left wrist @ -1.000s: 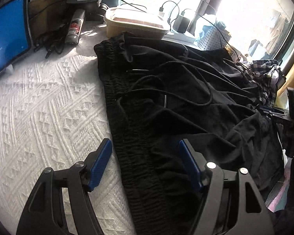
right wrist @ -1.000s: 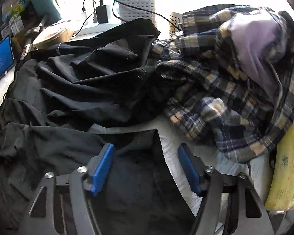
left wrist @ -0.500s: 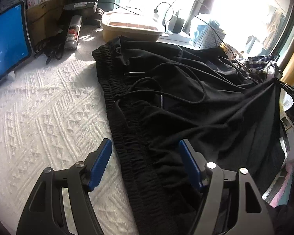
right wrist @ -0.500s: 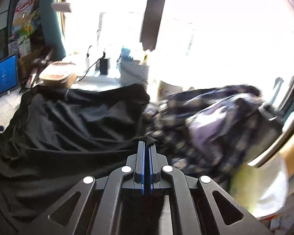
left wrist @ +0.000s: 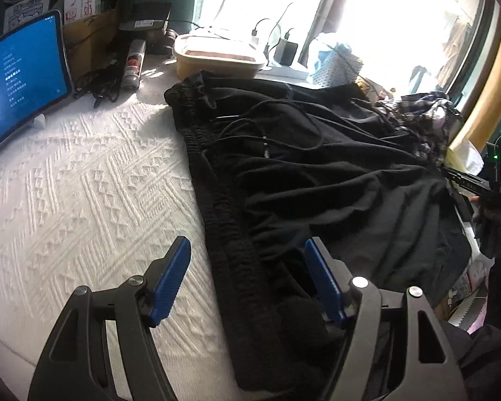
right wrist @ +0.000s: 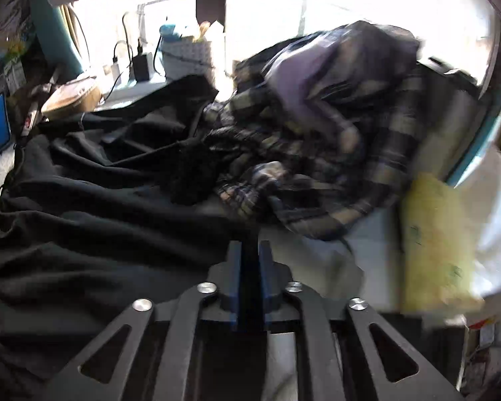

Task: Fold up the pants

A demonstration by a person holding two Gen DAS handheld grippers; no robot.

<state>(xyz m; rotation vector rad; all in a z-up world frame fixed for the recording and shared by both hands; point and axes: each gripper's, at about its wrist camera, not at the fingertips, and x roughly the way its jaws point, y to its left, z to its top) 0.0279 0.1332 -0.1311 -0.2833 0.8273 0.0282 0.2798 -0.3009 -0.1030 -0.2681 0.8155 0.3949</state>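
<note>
One pair of black pants [left wrist: 317, 180] is spread on the white bedspread [left wrist: 83, 193]. The left gripper [left wrist: 247, 267] is held open astride the waistband. The right gripper [right wrist: 250, 257] is clamped on the hem. One plaid shirt [right wrist: 334, 153] is seen clearly only in the right view; one tablet [left wrist: 20, 77] is seen fully only in the left.

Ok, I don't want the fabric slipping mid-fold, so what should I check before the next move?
1. Right gripper shut on the black pants hem: ok.
2. Left gripper open, fingers astride the waistband: ok, not gripping yet.
3. Pants lying flat: not ok, wrinkled.
4. Drawstring tucked away: not ok, it trails loose across the fabric.
5. Plaid shirt apart from the pants: not ok, it touches them.
6. How firmly the right fingers hold: cannot tell.
</note>
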